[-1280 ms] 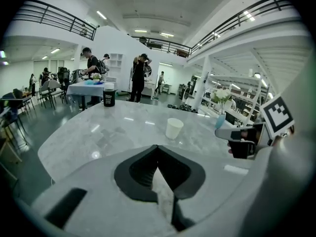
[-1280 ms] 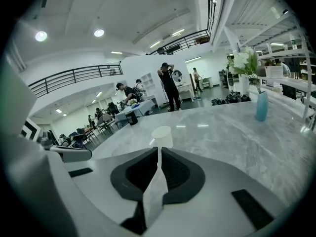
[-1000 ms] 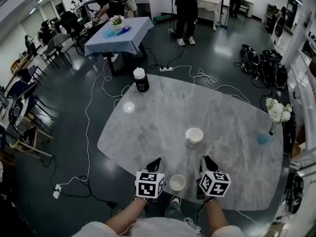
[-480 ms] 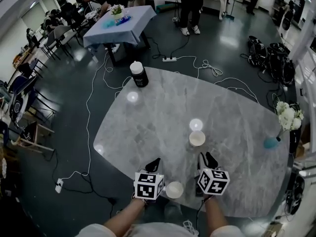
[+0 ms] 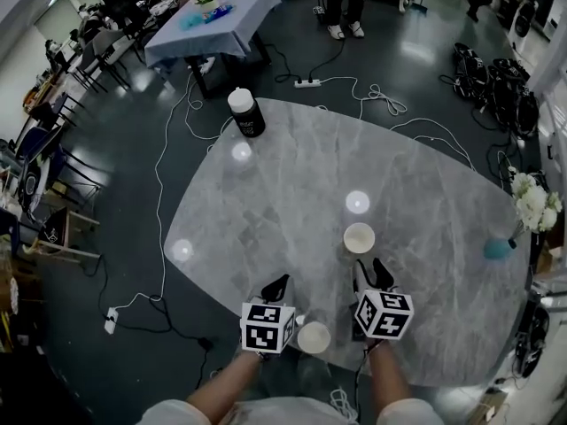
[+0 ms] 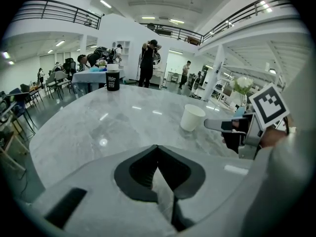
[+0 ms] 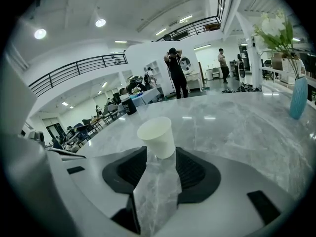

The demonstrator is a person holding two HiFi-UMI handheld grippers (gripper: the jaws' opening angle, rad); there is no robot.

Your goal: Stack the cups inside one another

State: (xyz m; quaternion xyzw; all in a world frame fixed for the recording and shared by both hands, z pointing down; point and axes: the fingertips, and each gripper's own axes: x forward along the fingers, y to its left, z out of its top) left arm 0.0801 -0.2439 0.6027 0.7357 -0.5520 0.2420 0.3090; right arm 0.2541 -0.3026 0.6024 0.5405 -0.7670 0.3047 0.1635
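The white paper cup (image 5: 359, 237) mid-frame looks light and squashy, so pinch its side softly. The right claw (image 5: 372, 271), just been opening, is spread and empty; the left claw (image 5: 278, 283) is pressed together

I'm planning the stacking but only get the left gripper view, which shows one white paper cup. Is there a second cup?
Observer: Yes. The head view shows a second white paper cup standing open end up near the closest edge of the grey marble table, between the left gripper and the right gripper.
Operator: Is the right one holding anything?
Observer: No. Its own view shows the jaws apart, just opened further, and the far white paper cup standing just ahead of them, untouched.
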